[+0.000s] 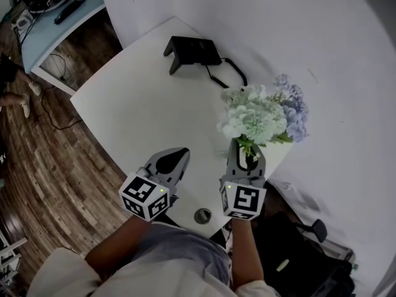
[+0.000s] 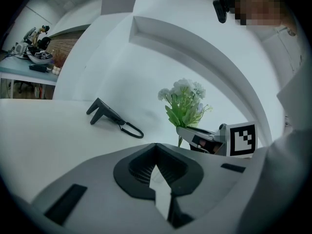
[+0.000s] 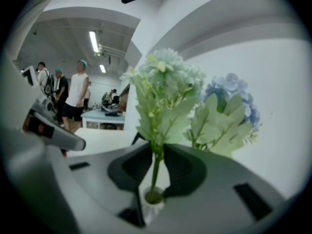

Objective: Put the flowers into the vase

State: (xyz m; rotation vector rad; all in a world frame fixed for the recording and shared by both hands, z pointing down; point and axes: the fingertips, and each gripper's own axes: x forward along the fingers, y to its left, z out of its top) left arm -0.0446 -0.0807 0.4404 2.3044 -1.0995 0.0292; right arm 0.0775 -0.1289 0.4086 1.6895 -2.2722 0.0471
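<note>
A pale white-green flower bunch (image 1: pixel 250 119) stands over the right edge of the white table (image 1: pixel 133 119), with a blue-violet bunch (image 1: pixel 296 111) just behind it. My right gripper (image 1: pixel 246 150) is shut on the white bunch's thin green stem (image 3: pixel 156 167). The stem's lower end sits in the small white vase mouth (image 3: pixel 153 198) right below the jaws. In the head view the vase is hidden under gripper and blooms. My left gripper (image 1: pixel 179 158) hovers to the left over the table, shut and holding nothing (image 2: pixel 157 168).
A black stand with a looped cable (image 1: pixel 192 49) lies at the table's far side. A round metal grommet (image 1: pixel 202 215) sits near the front edge. The right table edge is close under the flowers. A dark chair (image 1: pixel 297 252) stands lower right. Several people (image 3: pixel 75 96) stand far off.
</note>
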